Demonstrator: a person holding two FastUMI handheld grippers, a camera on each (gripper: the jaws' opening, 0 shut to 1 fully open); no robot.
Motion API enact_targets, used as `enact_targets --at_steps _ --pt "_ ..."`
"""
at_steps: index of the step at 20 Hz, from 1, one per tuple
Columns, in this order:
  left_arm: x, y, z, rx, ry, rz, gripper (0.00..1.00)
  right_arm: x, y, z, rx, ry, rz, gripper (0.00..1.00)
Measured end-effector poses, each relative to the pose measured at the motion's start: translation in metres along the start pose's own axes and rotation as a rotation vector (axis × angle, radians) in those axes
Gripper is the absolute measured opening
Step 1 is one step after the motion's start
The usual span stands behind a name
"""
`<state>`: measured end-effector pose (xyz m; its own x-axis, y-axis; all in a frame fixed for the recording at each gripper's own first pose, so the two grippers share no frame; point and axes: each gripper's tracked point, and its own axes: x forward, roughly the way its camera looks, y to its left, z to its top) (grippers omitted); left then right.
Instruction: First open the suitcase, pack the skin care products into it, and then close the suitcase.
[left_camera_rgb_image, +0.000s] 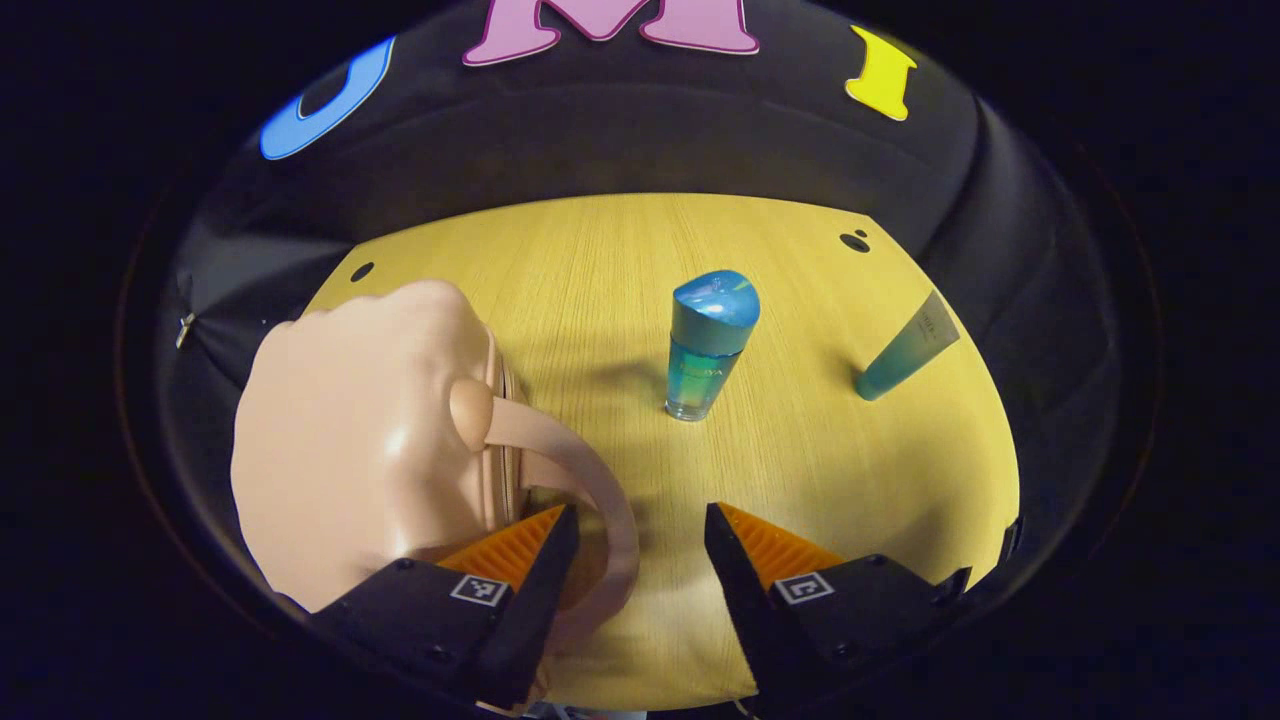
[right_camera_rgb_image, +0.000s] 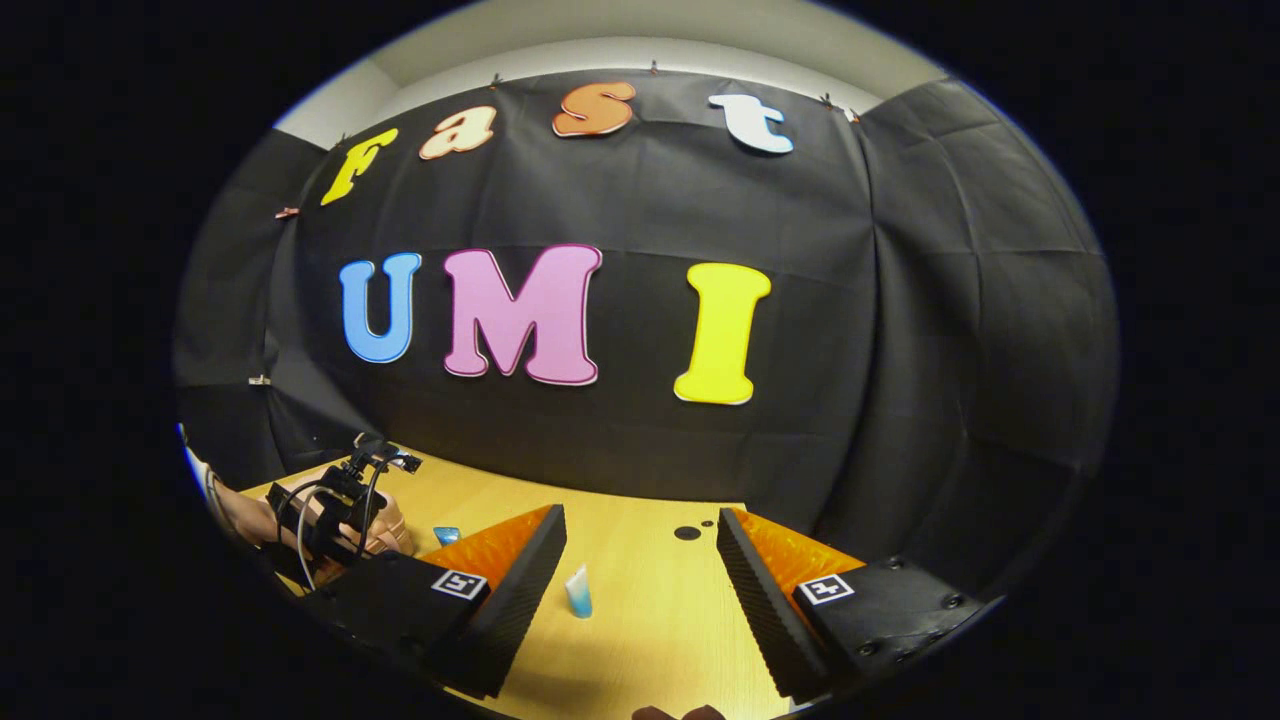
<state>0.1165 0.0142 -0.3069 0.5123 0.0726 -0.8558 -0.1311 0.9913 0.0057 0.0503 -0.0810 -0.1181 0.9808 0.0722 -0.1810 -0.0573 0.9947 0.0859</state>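
A small peach suitcase (left_camera_rgb_image: 350, 450) stands at the left of the wooden table (left_camera_rgb_image: 600, 260), its zip seam facing right and looking closed. Its looped handle (left_camera_rgb_image: 560, 440) curves down between the fingers of my left gripper (left_camera_rgb_image: 640, 520), which is open; the left finger sits against the handle. Beyond stand a blue bottle (left_camera_rgb_image: 712, 345) upright and a teal tube (left_camera_rgb_image: 905, 350) on its cap, leaning. My right gripper (right_camera_rgb_image: 640, 517) is open and held above the table, with the tube (right_camera_rgb_image: 578, 592) ahead of it. The left gripper (right_camera_rgb_image: 335, 505) and the suitcase (right_camera_rgb_image: 390, 530) lie far left.
Black cloth walls close the table's back and sides. Small round holes (left_camera_rgb_image: 855, 241) mark the tabletop near its far corners. A person's hand (right_camera_rgb_image: 250, 515) holds the left gripper. Bare wood (right_camera_rgb_image: 650, 600) lies between the right gripper's fingers.
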Motion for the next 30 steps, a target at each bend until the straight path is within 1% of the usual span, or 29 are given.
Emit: enact_targets --at_steps 1,3,4,5,6,7,8,9,11,12,15,17,18,20,22,25,26,27,28,30 --pt "0.003 -0.001 -0.001 -0.001 0.006 0.002 0.73 0.002 -0.005 -0.003 0.010 0.010 -0.004 0.96" --pt "0.005 -0.004 -0.006 -0.016 0.028 -0.015 0.68 0.008 -0.012 -0.011 0.028 0.032 -0.006 0.96" --pt "0.008 0.004 -0.008 -0.019 0.035 0.018 0.62 0.010 -0.014 -0.014 0.038 0.044 -0.003 0.96" --pt "0.012 0.009 -0.012 -0.021 0.054 0.025 0.39 0.013 -0.015 -0.014 0.045 0.048 0.002 0.96" --pt "0.013 0.006 -0.014 -0.010 0.075 0.006 0.24 0.017 -0.015 -0.015 0.050 0.050 0.007 0.96" --pt "0.010 0.006 -0.012 0.027 0.074 -0.004 0.19 0.020 -0.014 -0.016 0.051 0.053 0.014 0.96" --pt "0.011 0.006 -0.011 0.068 0.076 -0.015 0.17 0.022 -0.013 -0.016 0.049 0.053 0.020 0.96" --pt "0.011 0.005 -0.011 0.090 0.078 -0.017 0.13 0.023 -0.014 -0.017 0.045 0.052 0.023 0.96" --pt "0.009 0.005 -0.012 0.069 0.104 -0.025 0.08 0.024 -0.012 -0.018 0.043 0.053 0.028 0.96" --pt "0.007 0.004 -0.011 0.052 0.117 -0.035 0.06 0.024 -0.010 -0.019 0.047 0.054 0.030 0.96" --pt "-0.010 0.001 0.001 0.024 0.111 -0.090 0.06 0.021 -0.003 -0.023 0.053 0.063 0.032 0.96" --pt "-0.027 0.002 0.011 0.027 0.092 -0.124 0.06 0.019 0.001 -0.020 0.043 0.058 0.021 0.96" --pt "-0.038 0.005 0.017 0.032 0.076 -0.140 0.06 0.018 0.004 -0.015 0.033 0.046 0.012 0.96" --pt "-0.070 0.015 0.026 0.022 0.056 -0.203 0.06 0.016 0.012 -0.008 0.004 0.022 -0.007 0.96" --pt "-0.100 0.031 0.040 0.020 0.026 -0.243 0.06 0.016 0.026 -0.004 -0.010 0.016 -0.024 0.96" --pt "-0.153 0.069 0.060 0.027 -0.051 -0.266 0.06 0.020 0.060 0.008 0.004 0.006 -0.021 0.96" --pt "-0.171 0.088 0.067 0.022 -0.076 -0.268 0.02 0.022 0.074 0.013 0.000 -0.003 -0.014 0.96" --pt "-0.187 0.108 0.073 0.013 -0.107 -0.268 0.06 0.025 0.087 0.020 -0.011 -0.017 -0.008 0.96" --pt "-0.201 0.132 0.076 0.002 -0.125 -0.262 0.06 0.028 0.101 0.026 -0.021 -0.032 0.002 0.97" --pt "-0.219 0.186 0.082 -0.021 -0.175 -0.221 0.05 0.032 0.131 0.035 -0.019 -0.047 0.034 0.96"
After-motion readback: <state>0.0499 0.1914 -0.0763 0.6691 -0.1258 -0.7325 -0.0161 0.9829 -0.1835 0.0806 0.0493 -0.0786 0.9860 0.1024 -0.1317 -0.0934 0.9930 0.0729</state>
